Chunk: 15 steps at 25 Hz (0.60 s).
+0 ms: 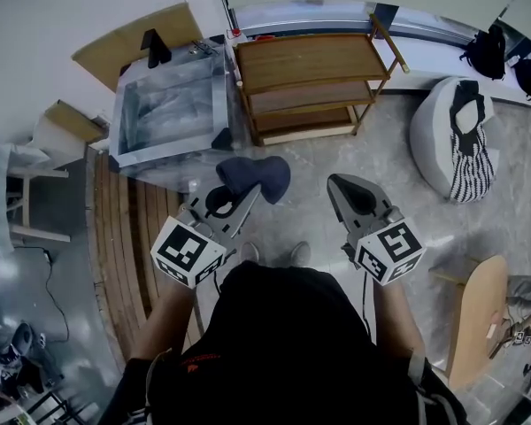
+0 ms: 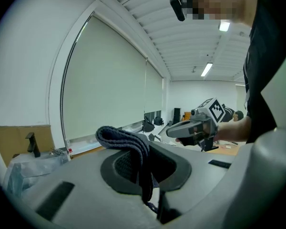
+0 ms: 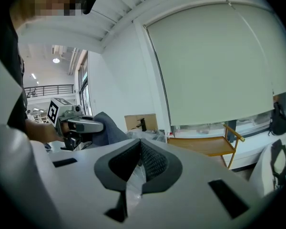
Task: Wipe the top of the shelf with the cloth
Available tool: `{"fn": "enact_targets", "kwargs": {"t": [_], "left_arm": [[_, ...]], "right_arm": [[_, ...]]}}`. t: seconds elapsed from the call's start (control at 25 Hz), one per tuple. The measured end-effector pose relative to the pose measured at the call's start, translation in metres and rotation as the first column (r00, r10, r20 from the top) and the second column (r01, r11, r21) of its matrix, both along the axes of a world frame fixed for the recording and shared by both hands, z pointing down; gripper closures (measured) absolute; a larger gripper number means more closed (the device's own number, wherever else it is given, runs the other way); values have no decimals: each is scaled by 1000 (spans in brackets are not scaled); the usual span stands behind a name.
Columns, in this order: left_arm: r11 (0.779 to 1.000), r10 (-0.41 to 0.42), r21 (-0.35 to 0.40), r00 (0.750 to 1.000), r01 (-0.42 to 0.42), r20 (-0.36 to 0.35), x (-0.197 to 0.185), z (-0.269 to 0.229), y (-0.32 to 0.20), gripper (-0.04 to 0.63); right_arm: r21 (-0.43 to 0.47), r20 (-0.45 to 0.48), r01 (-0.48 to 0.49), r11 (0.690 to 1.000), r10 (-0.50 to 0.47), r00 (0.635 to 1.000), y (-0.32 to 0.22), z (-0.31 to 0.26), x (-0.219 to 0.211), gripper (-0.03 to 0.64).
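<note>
The cloth is a dark blue, knit-looking piece, pinched in the left gripper, whose jaws are closed on a fold of it. Most of the fabric bunches and droops beyond the jaw tips, and in the left gripper view a thick folded edge arches over the top of the pads. It looks soft, light and limp, so it will likely sag and drag rather than hold a shape. The hold sits near one edge, which leaves a loose bulk ahead of the jaws to press flat on the wood, though a shallow pinch could slip under friction. The right gripper is just beside it at the same height, its jaws brought together with nothing between them. The wooden shelf stands well ahead of both sets of jaws, its top board bare as far as can be seen, with a raised rail handle at the right end that a sweep might catch on. Ahead and left of the left jaws, touching or just beside the shelf, sits a clear box. A white beanbag lies ahead and right of the right jaws, clear of the path.
</note>
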<state>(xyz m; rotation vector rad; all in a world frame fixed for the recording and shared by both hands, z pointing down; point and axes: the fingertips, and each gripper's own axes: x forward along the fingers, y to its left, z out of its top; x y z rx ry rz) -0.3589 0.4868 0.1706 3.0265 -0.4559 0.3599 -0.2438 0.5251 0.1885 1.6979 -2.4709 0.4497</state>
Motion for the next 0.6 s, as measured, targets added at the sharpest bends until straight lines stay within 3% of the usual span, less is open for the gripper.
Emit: {"fn": "enact_targets", "kwargs": {"t": [0.6], "left_arm": [[1000,-27,1,1000,27,-11,51,3,-3,560]], "right_arm": [[-10,-3,0,1000,0,1000,13,5,60,612]]}}
